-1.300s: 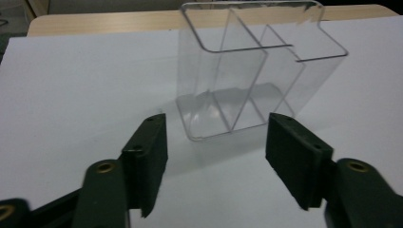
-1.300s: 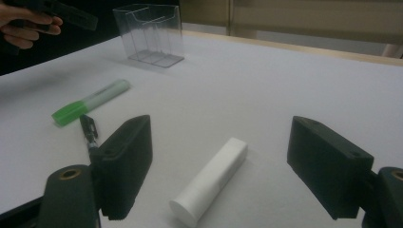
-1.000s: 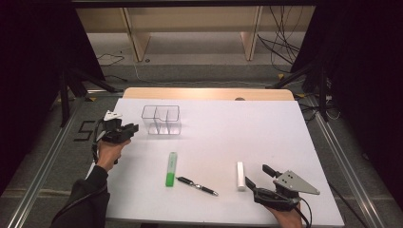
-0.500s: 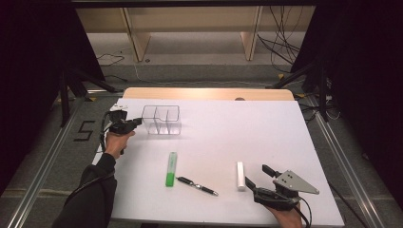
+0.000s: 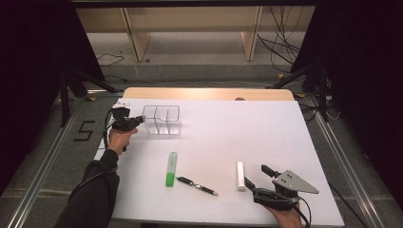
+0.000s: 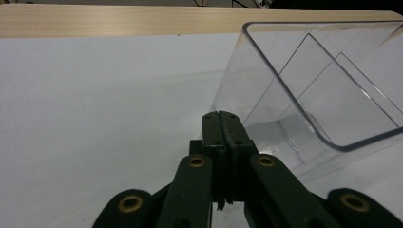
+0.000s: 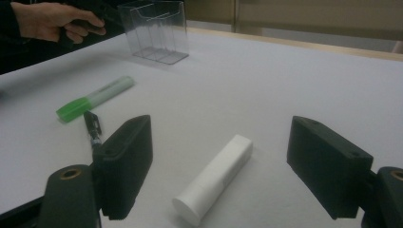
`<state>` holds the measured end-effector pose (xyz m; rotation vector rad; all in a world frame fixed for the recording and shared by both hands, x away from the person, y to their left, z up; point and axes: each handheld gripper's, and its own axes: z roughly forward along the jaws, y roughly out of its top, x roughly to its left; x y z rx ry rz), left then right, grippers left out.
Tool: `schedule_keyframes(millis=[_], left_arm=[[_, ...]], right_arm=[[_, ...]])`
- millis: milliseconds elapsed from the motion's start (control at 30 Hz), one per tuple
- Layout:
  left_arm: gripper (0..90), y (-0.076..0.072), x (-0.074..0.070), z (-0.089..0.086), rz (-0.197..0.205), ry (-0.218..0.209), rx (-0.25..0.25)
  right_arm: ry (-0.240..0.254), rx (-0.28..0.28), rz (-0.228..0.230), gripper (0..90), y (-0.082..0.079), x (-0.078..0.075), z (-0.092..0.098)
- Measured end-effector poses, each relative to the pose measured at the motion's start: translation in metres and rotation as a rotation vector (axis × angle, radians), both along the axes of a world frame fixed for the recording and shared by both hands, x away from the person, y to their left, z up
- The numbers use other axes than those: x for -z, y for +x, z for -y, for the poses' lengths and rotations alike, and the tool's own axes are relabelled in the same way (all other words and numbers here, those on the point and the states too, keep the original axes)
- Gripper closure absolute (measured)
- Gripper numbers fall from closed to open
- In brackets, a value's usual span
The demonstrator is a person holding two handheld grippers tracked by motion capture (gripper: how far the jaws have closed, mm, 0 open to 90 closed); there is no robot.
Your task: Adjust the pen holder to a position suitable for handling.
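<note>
Tabletop sorting scene: two hand-held grippers work a white table (image 5: 285, 128) from opposite corners, a clear organiser at upper left and writing items strung along the lower middle.

White board covers the work surface, leaving every item easy to reach. Clear divided organiser (image 5: 162, 119) stands upright at upper left of the high view, open side up, apparently to take the loose items; left gripper (image 5: 138, 120) sits against its near wall with jaws pressed together on nothing, judged to be bracing or nudging it. Right gripper (image 7: 221, 164), at lower right, holds its jaws spread either side of a white tube (image 7: 214, 178), not yet touching, likely lining up a pick. Green highlighter (image 5: 170, 169) and black pen (image 5: 197, 185) lie flat at lower centre.
</note>
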<state>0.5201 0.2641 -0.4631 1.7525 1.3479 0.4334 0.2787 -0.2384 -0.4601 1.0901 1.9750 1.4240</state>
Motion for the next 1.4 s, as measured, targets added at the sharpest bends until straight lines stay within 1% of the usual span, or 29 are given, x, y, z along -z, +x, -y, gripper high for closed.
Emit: schedule_keyframes(millis=[167,267,400,467,500,533,567,600,767,833,933,1000,1067,1233,1300,1400], left_arm=[[89.6,0.002,0.000,0.006,0.001,0.001,0.012],[89.6,0.003,-0.001,0.014,-0.002,-0.012,0.021],[89.6,0.005,-0.003,0.027,-0.005,0.000,0.038],[89.5,0.006,-0.005,0.034,-0.004,-0.006,0.042],[89.5,0.007,-0.006,0.041,-0.002,-0.015,0.049],[89.6,0.007,-0.006,0.041,-0.002,-0.015,0.049],[89.6,0.008,-0.007,0.048,-0.004,-0.014,0.057],[89.6,0.008,-0.007,0.048,-0.004,-0.014,0.057],[89.5,0.011,-0.006,0.064,-0.002,-0.026,0.075],[89.5,0.012,-0.006,0.069,-0.003,-0.037,0.078],[89.5,0.012,-0.006,0.077,-0.005,-0.037,0.098],[89.5,0.013,-0.006,0.083,-0.008,-0.041,0.102],[89.5,0.013,-0.005,0.091,-0.008,-0.055,0.106],[89.5,0.013,-0.006,0.109,-0.020,-0.059,0.130],[89.5,0.012,-0.006,0.116,-0.030,-0.072,0.133],[89.5,0.010,-0.004,0.128,-0.036,-0.064,0.158]], right_arm=[[-0.003,-0.002,-0.004,24.5,0.001,0.001,-0.001],[-0.007,-0.002,-0.006,24.5,0.001,0.001,-0.001],[-0.007,-0.003,-0.005,24.5,0.001,0.001,-0.001],[-0.005,-0.002,-0.006,24.5,0.001,0.001,-0.001],[-0.004,-0.002,-0.006,24.5,0.001,0.001,-0.001],[-0.007,-0.004,-0.006,24.5,0.001,0.001,-0.001],[-0.008,-0.004,-0.006,24.5,0.001,0.001,-0.001],[-0.008,-0.004,-0.006,24.5,0.001,0.001,-0.001],[-0.011,-0.006,-0.007,24.6,0.001,0.001,-0.001],[-0.010,-0.007,-0.007,24.6,0.001,0.001,-0.001],[-0.008,-0.008,-0.008,24.6,0.001,0.001,-0.001],[-0.009,-0.010,-0.010,24.6,0.002,0.001,-0.001],[-0.008,-0.011,-0.011,24.6,0.002,0.001,-0.001],[-0.007,-0.010,-0.015,24.6,0.002,0.002,-0.001],[-0.012,-0.012,-0.015,24.6,0.002,0.003,-0.001],[-0.012,-0.012,-0.015,24.6,0.002,0.003,-0.001]])
